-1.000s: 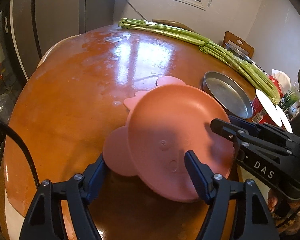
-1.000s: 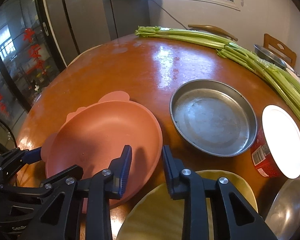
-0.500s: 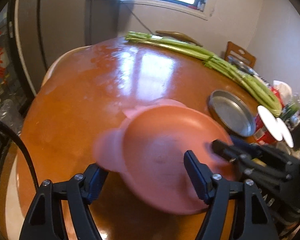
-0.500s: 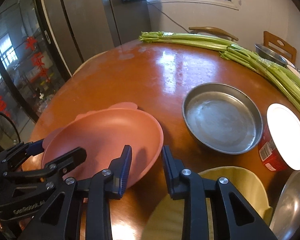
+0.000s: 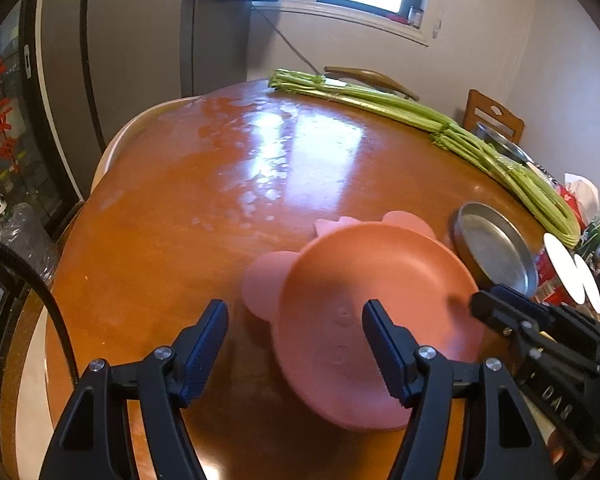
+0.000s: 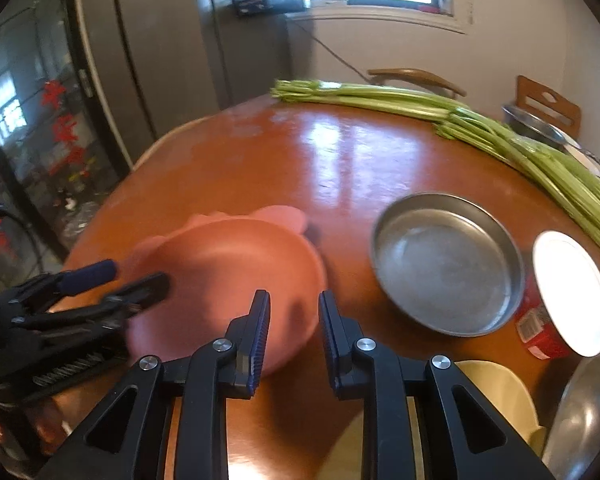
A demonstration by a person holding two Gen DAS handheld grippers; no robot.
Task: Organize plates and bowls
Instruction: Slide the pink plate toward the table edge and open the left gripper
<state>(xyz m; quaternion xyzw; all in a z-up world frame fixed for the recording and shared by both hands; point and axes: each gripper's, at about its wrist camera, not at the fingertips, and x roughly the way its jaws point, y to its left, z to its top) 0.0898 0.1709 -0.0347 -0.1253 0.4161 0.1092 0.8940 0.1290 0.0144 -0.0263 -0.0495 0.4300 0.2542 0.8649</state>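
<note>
Pink and plastic, with rounded ears on its rim: seen here as a shallow plate (image 5: 372, 300), lying right way up on the glossy brown wooden worktop (image 5: 204, 184), close beside the round steel pan (image 6: 448, 264) and well apart from the long bundle of green celery (image 5: 420, 112) at the far edge. Probably left in the open like this so as to be gathered with the other dishes.

Hovering over the near side of that plate with the left claw (image 5: 294, 312), fingers apart after having just been closing. Framing one ear and the left part of the plate between them, with the right finger above the plate's middle and the left finger over bare wood, neither pad pressing as far as can be told. Looks lined up to take the rim.

Keeping the right claw (image 6: 295, 298) drawn together on nothing, at the plate's right edge, perhaps to steady it against sliding, with a cream-coloured plate (image 6: 496, 388) just beneath
</note>
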